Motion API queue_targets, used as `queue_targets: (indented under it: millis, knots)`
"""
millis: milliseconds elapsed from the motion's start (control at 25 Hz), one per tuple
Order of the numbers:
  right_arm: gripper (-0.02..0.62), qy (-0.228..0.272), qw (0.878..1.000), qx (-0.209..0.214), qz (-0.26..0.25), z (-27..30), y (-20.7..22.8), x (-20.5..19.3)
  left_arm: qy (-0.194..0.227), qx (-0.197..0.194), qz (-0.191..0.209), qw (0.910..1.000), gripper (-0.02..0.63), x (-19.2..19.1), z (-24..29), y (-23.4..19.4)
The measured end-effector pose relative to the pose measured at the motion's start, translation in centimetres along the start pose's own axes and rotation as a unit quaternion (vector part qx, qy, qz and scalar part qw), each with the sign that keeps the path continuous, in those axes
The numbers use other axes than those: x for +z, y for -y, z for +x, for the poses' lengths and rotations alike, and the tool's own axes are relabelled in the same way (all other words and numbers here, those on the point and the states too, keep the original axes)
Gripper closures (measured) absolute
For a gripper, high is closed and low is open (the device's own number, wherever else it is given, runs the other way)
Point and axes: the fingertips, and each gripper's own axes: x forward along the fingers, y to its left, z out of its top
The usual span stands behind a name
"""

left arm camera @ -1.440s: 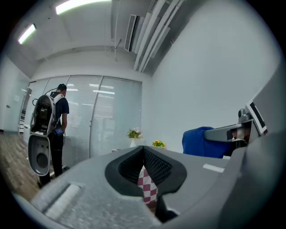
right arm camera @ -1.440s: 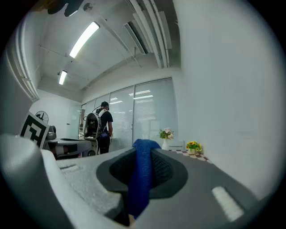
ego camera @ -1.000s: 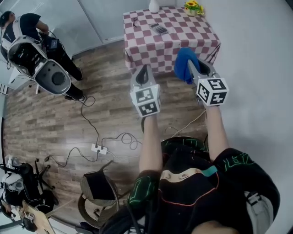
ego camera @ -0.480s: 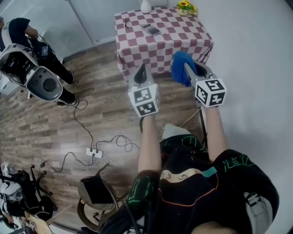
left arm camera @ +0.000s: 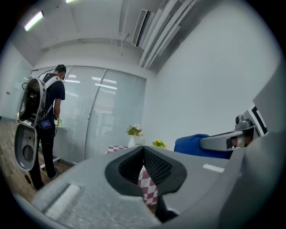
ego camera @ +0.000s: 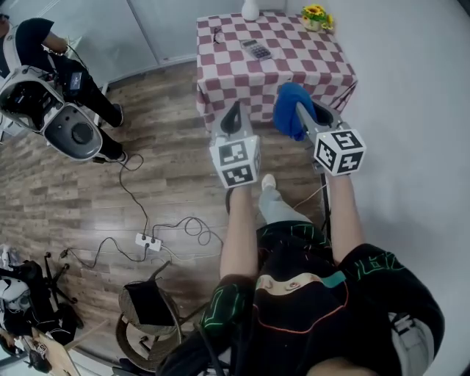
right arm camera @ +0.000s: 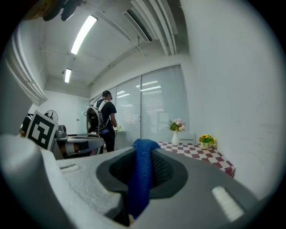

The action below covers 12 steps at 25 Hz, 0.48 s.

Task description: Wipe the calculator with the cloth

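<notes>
1. Right gripper (ego camera: 305, 119): your jaws are pinched on the blue cloth (ego camera: 289, 108). The right gripper view shows a fold of it standing between the pads, with the rest bunched beyond the tips.
2. Left gripper (left arm camera: 144, 166): the jaws are pressed together with nothing between them. It is carried level with the right one, at 9 o'clock of it in the head view.
3. Calculator (ego camera: 256, 48): it lies flat on the checked table (ego camera: 294, 73), toward the far half of the top. A white vase (ego camera: 250, 9) stands at 12 o'clock of it and a small pot of yellow flowers (ego camera: 314, 15) at 2 o'clock, both apart from it.
4. Progress, as a judgement: the cloth is in hand, so that part is done. No wiping has begun, since the cloth is in the air short of the table's near edge and touches nothing.
5. Thing against tool: in the head view the calculator sits at 11 o'clock of the cloth, well apart from it, with the near part of the tabletop between them.
6. Remaining, as a judgement: close on the table, lower the cloth onto the calculator and pass it over the face. The closed left gripper is free to steady the body if it slides.
</notes>
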Motion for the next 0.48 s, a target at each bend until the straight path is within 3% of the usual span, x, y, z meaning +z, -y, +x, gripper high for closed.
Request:
queue_targets:
  millis: [240,480]
  knots:
    - [0.518,-0.025,0.999,0.047,0.010,3.7,0.8,-1.4,-0.029,0.014,-0.013,0.9994,0.597,-2.0,3.4,-1.5]
    - [0.517,-0.047,0.997,0.058,0.031,8.8,5.5,-2.7,-0.063,0.005,-0.014,0.9979,0.597,-4.3,10.7,-0.3]
